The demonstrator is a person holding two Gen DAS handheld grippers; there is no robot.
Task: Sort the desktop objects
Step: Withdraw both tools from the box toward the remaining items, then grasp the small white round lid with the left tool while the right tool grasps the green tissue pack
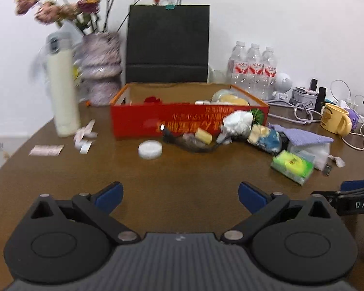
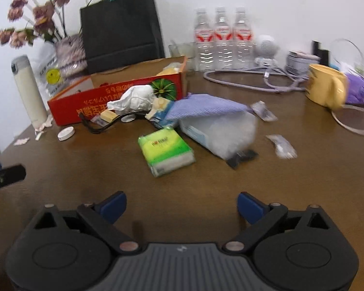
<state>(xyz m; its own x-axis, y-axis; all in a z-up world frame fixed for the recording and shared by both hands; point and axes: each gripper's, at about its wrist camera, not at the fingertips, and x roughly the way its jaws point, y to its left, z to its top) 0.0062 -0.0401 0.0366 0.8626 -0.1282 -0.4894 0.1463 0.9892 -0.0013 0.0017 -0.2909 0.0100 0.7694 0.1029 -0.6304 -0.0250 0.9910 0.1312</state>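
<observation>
**Desktop clutter waiting beside the red box**

Desktop objects are lying scattered across the brown table [image 1: 182, 169], most of them crowding against the front of the red cardboard box [image 1: 138, 121]. A green tissue pack [image 2: 166, 150] is sitting apart from the heap, nearest the right gripper [image 2: 181, 206], whose blue-padded fingers are spreading wide over bare tabletop, gripping nothing. The left gripper [image 1: 180, 197] is likewise hanging released above the wood, with a white round lid [image 1: 150, 149] lying well ahead of it. A purple cloth [image 2: 206, 108] is draping over a clear plastic package [image 2: 220, 131], and a crumpled white tissue [image 2: 136, 98] is leaning against the box front. A yellow mug [image 2: 326, 89] is standing off to the right, near three water bottles [image 2: 222, 38]. A cream flask [image 1: 63, 89] is standing upright left of the box.
</observation>
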